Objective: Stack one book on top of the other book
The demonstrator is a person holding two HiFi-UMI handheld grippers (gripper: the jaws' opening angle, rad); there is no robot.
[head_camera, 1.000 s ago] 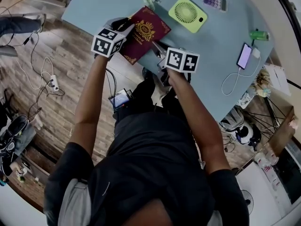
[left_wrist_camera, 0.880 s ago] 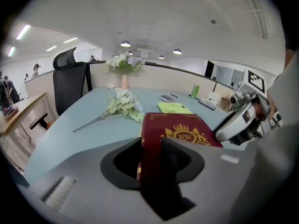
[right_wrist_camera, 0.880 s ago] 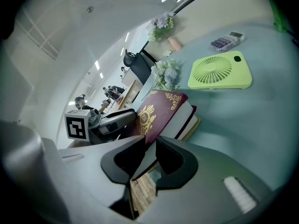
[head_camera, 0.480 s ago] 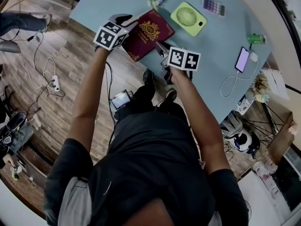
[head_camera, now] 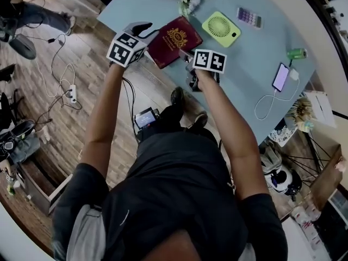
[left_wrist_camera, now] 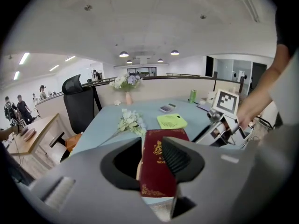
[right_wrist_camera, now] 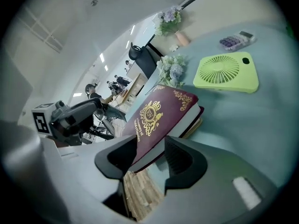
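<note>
Tan lower book [right_wrist_camera: 198,124] beneath maroon book [right_wrist_camera: 159,111], right gripper view only.

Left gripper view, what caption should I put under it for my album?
Left gripper shut on a dark red book, green fan and white flowers on the blue table behind.

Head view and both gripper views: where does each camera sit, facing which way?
Head view: on the person's head, facing steeply down at the blue table; arms and torso show.
Left gripper view: on the left gripper, along jaws shut on the red book; right forearm shows.
Right gripper view: on the right gripper, jaws opening around that book's corner; no arm shows.
Both gripper views share the book and green fan.
</note>
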